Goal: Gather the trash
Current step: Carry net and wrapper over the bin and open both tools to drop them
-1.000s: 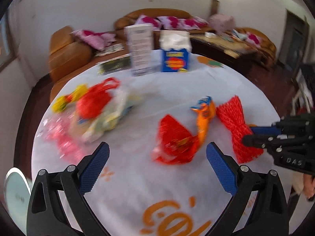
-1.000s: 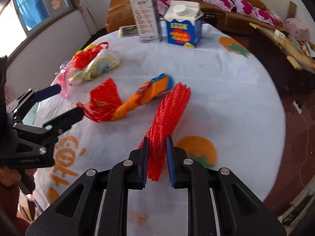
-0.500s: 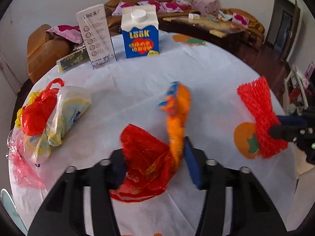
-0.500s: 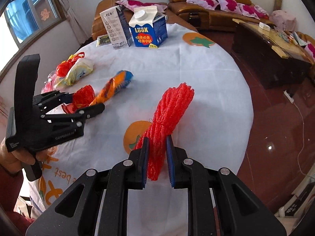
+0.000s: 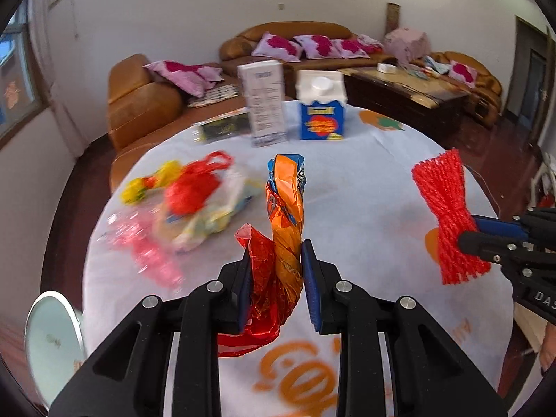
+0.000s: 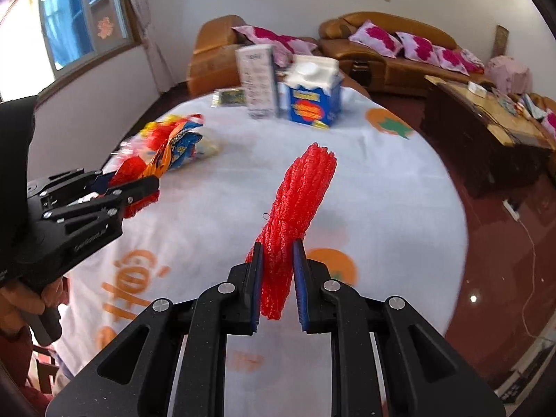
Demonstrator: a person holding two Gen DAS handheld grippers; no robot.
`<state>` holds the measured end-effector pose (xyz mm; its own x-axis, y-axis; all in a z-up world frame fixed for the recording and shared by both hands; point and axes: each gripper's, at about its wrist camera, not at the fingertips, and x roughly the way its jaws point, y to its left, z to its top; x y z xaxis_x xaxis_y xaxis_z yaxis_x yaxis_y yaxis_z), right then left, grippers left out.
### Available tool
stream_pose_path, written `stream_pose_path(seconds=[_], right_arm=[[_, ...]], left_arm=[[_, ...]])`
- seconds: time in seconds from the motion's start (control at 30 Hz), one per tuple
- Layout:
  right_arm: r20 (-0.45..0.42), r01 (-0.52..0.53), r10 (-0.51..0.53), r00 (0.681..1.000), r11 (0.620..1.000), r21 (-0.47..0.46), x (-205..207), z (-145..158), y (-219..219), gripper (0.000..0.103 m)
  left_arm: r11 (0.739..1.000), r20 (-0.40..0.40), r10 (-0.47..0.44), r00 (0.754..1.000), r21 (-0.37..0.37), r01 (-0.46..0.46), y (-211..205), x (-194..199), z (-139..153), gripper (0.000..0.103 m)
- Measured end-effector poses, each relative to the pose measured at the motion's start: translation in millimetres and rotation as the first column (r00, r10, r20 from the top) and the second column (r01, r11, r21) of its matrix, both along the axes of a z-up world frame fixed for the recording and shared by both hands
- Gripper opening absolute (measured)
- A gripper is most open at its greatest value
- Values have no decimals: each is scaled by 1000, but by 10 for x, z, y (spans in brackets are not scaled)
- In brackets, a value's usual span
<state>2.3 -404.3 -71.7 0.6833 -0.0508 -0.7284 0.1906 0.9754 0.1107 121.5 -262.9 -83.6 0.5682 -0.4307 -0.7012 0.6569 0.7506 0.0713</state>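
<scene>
Crumpled orange-and-blue foil snack wrapper (image 5: pixel 286 208) with red cellophane (image 5: pixel 264 278) — clamped between the closed blue pads of the left gripper (image 5: pixel 276 278), lifted above the white round tablecloth (image 5: pixel 365 208); long axis pointed away from the gripper. A second earlier this gripper was spread wide, the wrapper lying flat.

Red foam fruit netting (image 6: pixel 295 215) — pinched in the nearly closed right gripper (image 6: pixel 277 278), as before; lower end cut off by the pads.

Heap of plastic bags (image 5: pixel 194 205) — blurred.
</scene>
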Motion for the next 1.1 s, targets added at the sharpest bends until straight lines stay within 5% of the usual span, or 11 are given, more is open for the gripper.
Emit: stream_pose_path(seconds=[0.5, 1.1], right_arm=[[13, -194, 194, 981, 981, 0, 427, 104, 1027, 17], [1, -300, 300, 954, 954, 10, 651, 80, 1675, 17]], left_arm=[[974, -14, 226, 974, -24, -226, 1126, 77, -1, 26], [945, -24, 322, 946, -59, -323, 1659, 168, 13, 26]])
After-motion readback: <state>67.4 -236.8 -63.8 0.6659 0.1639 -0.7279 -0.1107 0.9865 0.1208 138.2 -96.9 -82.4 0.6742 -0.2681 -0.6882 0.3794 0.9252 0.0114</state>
